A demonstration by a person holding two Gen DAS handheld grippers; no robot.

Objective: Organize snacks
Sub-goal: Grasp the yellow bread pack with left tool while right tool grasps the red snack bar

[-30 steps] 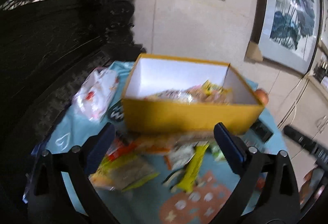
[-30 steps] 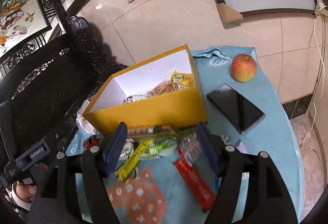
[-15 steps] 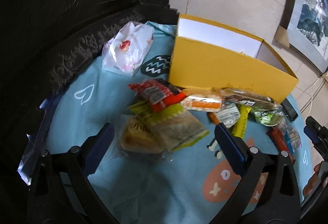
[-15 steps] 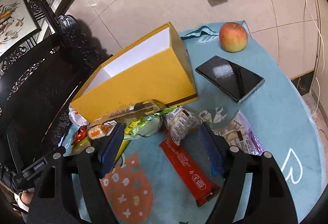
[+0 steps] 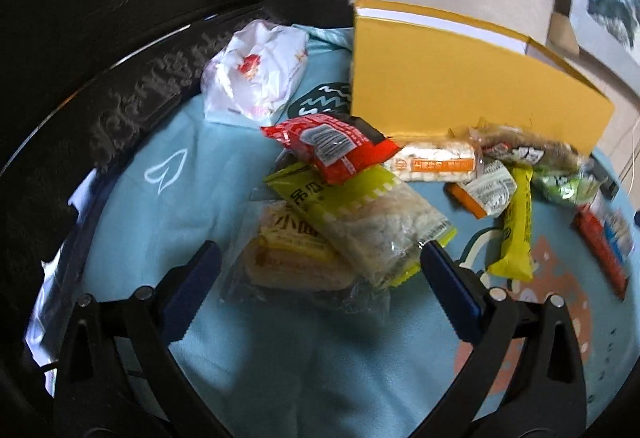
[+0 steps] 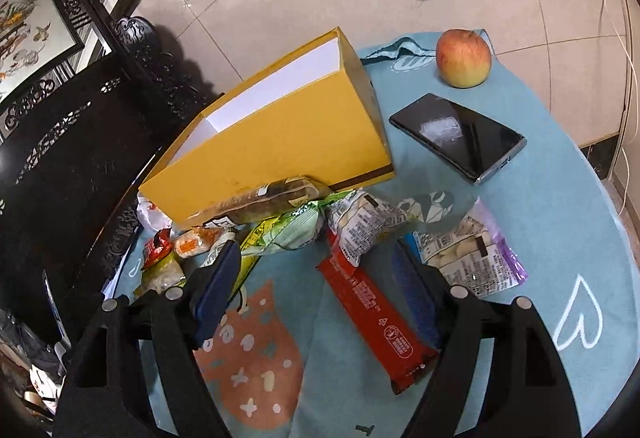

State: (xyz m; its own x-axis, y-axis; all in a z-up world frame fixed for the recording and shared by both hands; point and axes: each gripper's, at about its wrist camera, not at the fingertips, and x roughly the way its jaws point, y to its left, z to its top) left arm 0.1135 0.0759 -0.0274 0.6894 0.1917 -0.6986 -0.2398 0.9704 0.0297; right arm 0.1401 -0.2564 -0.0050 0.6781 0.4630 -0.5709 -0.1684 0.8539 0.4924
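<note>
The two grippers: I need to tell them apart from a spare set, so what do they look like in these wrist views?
Both look the same. The left gripper and the right gripper each have two black, open-framed plastic arms with triangular cut-outs and round silver pivot screws. The jaws carry dark blue ribbed pads. No cables, markings or sleeves show.

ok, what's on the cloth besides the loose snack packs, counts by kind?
yellow box: 1
apple: 1
phone: 1
white plastic bag: 1
Total: 4
</note>
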